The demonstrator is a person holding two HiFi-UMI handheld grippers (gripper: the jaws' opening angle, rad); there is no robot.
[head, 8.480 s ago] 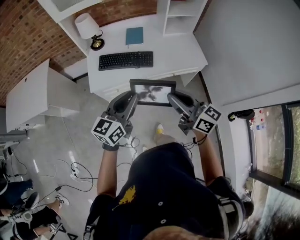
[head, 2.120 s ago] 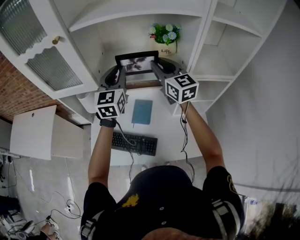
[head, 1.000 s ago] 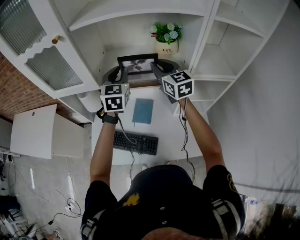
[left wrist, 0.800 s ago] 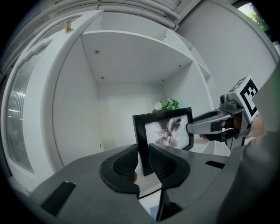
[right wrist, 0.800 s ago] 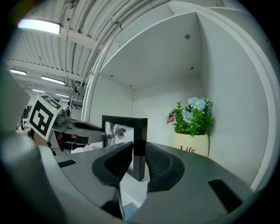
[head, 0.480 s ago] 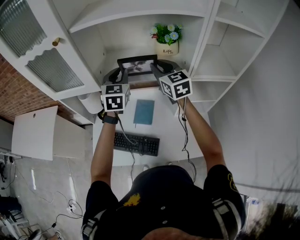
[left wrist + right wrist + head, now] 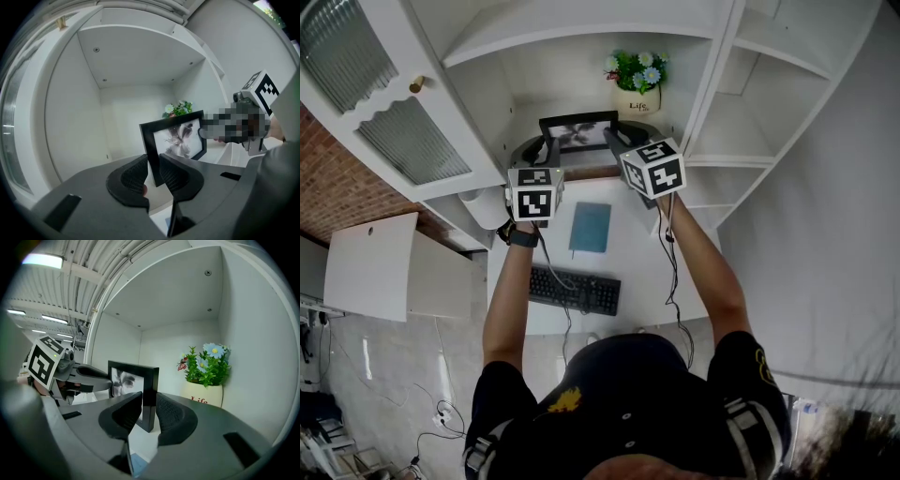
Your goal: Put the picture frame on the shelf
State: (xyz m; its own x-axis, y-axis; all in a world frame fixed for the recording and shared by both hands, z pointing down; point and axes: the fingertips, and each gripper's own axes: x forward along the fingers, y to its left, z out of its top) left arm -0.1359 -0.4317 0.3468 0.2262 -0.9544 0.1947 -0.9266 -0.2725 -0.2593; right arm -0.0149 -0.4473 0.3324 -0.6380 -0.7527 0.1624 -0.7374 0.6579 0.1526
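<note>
The black picture frame with a grey print stands upright inside the white shelf compartment, held between both grippers. My left gripper is shut on its left edge, which runs between the ribbed pads in the left gripper view, where the left gripper sits below the frame. My right gripper is shut on the right edge; the right gripper view shows the right gripper clamped on the frame. Whether the frame's bottom touches the shelf floor I cannot tell.
A white pot of blue and white flowers stands just right of the frame, close to the right gripper, the pot. A vertical divider bounds the compartment's right side. Glass cabinet doors are at left. Below lie a blue notebook and keyboard.
Since the earliest frame, the frame has been carried from low in front of the desk up into the shelf compartment. Over the last second both grippers and the frame have stayed in place.
</note>
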